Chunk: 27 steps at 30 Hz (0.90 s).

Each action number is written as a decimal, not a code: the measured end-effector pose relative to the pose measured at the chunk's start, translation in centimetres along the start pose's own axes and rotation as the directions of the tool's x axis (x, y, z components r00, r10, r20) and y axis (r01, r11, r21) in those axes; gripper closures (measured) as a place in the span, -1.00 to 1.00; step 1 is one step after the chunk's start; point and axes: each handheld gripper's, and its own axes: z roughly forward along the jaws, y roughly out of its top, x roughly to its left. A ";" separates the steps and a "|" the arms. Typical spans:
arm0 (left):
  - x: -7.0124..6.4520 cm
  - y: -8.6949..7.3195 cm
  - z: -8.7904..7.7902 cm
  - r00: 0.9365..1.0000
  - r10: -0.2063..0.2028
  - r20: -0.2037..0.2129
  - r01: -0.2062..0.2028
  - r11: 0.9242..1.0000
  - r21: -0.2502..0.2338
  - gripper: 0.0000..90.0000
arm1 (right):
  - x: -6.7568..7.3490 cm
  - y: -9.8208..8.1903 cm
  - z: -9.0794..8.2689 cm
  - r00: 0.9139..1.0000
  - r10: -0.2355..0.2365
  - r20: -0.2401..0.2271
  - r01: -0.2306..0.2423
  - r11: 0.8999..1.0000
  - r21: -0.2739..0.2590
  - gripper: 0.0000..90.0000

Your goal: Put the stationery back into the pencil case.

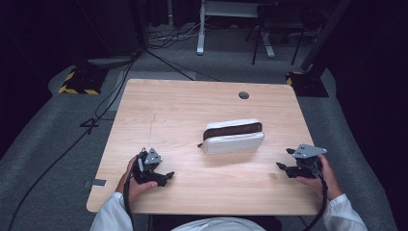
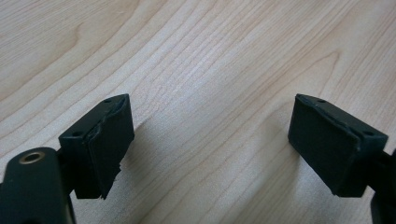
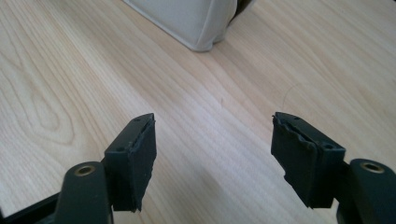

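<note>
A white pouch with a dark brown open inside lies near the middle of the wooden table. My left gripper rests low at the front left of the table, open, with bare wood between its pads. At the front right my right gripper is open too, pointing toward the pouch. A corner of the white pouch lies ahead of the right gripper's pads, well apart from them.
A round cable hole sits near the table's far edge. Beyond the table are grey carpet, black cables, yellow-and-black striped stand bases and a white desk leg.
</note>
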 end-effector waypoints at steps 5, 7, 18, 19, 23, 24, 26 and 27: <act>0.0 0.0 0.0 1.000 0.000 0.000 0.000 1.000 0.000 -0.67 | -0.2 -1.7 -0.3 0.999 0.042 0.004 -0.042 0.999 -0.002 -0.31; 0.0 0.0 0.0 1.000 0.000 0.000 0.000 1.000 0.000 -0.67 | -0.4 -2.5 -0.4 0.997 0.071 -0.001 -0.071 0.997 -0.005 -0.31; 0.0 0.0 0.0 1.000 0.000 0.000 0.000 1.000 0.000 -0.67 | -0.6 -6.1 -1.5 0.981 0.196 -0.009 -0.196 0.980 -0.033 -0.30; 0.0 0.0 0.0 1.000 0.000 0.000 0.000 1.000 0.000 -0.67 | -0.5 -6.3 -1.6 0.981 0.196 -0.004 -0.196 0.980 -0.031 -0.30; 0.0 0.0 0.0 1.000 0.000 0.000 0.000 1.000 0.000 -0.67 | -0.3 -7.1 -2.0 0.974 0.224 -0.013 -0.225 0.973 -0.043 -0.34; 0.0 0.0 0.0 1.000 0.000 0.000 0.000 1.000 0.000 -0.67 | -0.2 -7.3 -2.2 0.972 0.234 -0.007 -0.234 0.971 -0.048 -0.34; 0.0 0.0 0.0 1.000 0.000 0.000 0.000 1.000 0.000 -0.67 | -0.1 -7.4 -2.3 0.970 0.242 0.012 -0.241 0.969 -0.045 -0.41; 0.0 0.0 0.0 1.000 0.000 0.000 0.000 1.000 0.000 -0.67 | -0.1 -7.5 -2.3 0.967 0.255 -0.001 -0.255 0.966 -0.040 -0.42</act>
